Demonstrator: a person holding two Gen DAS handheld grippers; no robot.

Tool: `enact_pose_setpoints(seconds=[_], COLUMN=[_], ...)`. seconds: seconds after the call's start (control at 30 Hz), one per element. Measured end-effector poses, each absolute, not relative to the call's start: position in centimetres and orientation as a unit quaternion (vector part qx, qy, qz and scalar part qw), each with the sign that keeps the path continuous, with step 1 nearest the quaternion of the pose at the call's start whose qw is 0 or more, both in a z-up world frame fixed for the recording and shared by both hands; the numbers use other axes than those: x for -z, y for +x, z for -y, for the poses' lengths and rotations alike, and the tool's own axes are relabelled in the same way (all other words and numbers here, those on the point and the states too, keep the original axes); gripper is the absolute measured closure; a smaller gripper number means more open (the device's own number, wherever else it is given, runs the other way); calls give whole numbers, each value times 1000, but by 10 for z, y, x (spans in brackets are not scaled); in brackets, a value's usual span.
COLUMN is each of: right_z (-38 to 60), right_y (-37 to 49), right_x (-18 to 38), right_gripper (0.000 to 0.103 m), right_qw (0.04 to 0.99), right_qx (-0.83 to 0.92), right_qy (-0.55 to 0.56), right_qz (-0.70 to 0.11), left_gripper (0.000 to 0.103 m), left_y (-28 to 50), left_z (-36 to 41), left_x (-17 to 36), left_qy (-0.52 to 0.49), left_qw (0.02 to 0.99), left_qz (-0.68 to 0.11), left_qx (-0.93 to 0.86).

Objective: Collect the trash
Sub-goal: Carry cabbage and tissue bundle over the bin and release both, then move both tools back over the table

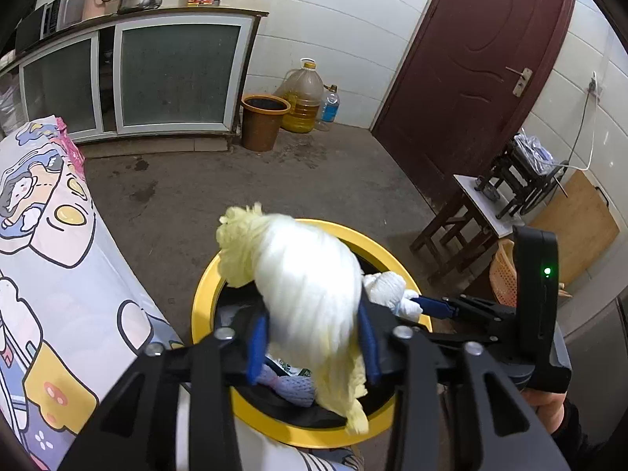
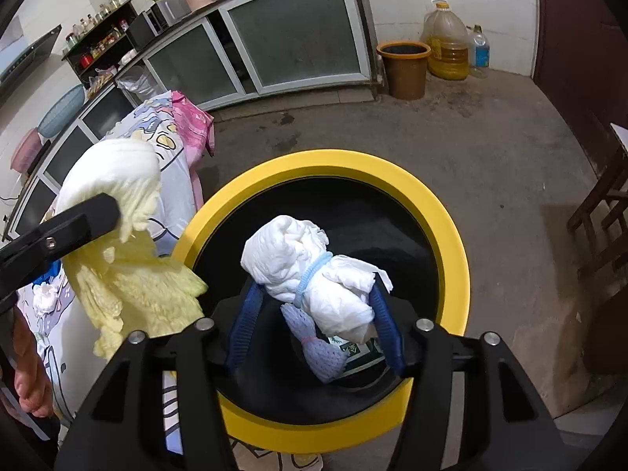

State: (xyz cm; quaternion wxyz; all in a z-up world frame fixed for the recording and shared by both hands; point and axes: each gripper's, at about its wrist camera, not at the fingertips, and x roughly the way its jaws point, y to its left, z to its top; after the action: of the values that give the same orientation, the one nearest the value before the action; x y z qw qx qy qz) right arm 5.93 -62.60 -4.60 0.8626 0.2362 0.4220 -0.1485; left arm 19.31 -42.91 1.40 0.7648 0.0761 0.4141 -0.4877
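Task status: late stage. The yellow-rimmed bin [image 2: 451,235] already contains a purple mesh wad [image 2: 318,349] and a green-printed packet [image 2: 353,349]. Two items remain above its opening. The left gripper [image 1: 312,343] straddles a yellow-white cabbage piece [image 1: 310,298]; the right gripper [image 2: 320,325] straddles a tied white tissue bundle [image 2: 314,274]. Whether the half-open pads still press either item cannot be determined.

Bright yellow rim on the bin [image 2: 451,212] with a black inside; white bundle [image 2: 314,274] tied with a pale blue band; pale yellow and white cloth [image 1: 306,286]; blue pads [image 2: 386,329] on black grippers; cartoon-printed cover [image 1: 51,274] in white, yellow, pink; dark maroon door [image 1: 471,59]
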Motion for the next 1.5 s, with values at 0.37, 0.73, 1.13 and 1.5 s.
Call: enact_pose_setpoints(seconds=[0.37, 0.73, 1.13, 1.5], right_z=[632, 616, 564, 476], right_y=[51, 51, 82, 146], right_x=[45, 27, 2, -21], right_gripper=[28, 28, 29, 29], right_qw=[856, 863, 882, 902], right_qx=[158, 153, 114, 20], right_qy=[254, 249, 206, 138], right_qz=[-422, -413, -408, -409], left_gripper=[8, 8, 8, 8], left_y=[201, 187, 194, 227], left_z=[395, 360, 256, 104], left_x=[-38, -66, -101, -110], left_qy=[16, 7, 0, 48], left_qw=[795, 800, 839, 899], left_qz=[-390, -375, -336, -308], left_qx=[463, 469, 429, 308])
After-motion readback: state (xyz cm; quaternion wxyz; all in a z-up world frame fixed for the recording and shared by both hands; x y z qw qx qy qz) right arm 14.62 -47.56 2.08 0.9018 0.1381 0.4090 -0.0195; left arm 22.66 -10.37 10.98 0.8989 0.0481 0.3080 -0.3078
